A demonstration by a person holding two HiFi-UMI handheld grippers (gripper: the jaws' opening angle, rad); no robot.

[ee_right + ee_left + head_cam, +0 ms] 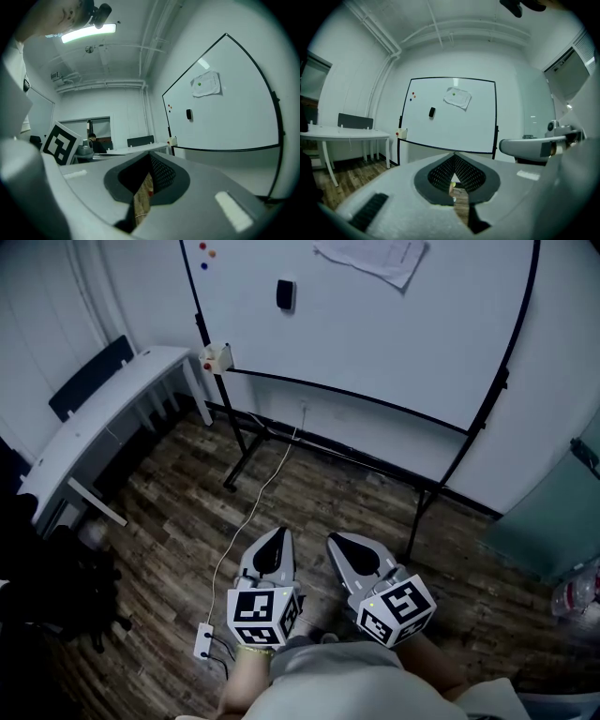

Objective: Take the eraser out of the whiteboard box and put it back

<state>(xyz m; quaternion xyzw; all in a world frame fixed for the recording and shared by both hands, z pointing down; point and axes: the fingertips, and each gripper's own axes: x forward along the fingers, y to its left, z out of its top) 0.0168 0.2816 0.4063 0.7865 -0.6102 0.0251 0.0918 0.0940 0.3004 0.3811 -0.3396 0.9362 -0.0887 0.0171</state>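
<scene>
A black eraser [285, 294] sticks on the white face of the whiteboard [394, 334]; the left gripper view shows the eraser [432, 112] and the right gripper view shows the eraser [189, 114] too. A small cream box [217, 356] hangs at the board's lower left corner, and the box [401, 133] looks closed from here. My left gripper [279, 533] and right gripper [336, 540] are held side by side close to my body, far short of the board. Both are shut with nothing in them.
A paper sheet [370, 257] and small magnets [206, 253] are on the board. The board's black stand legs [246, 448] spread over the wood floor. A white table [112, 399] stands at the left. A white cable leads to a power strip [204, 640].
</scene>
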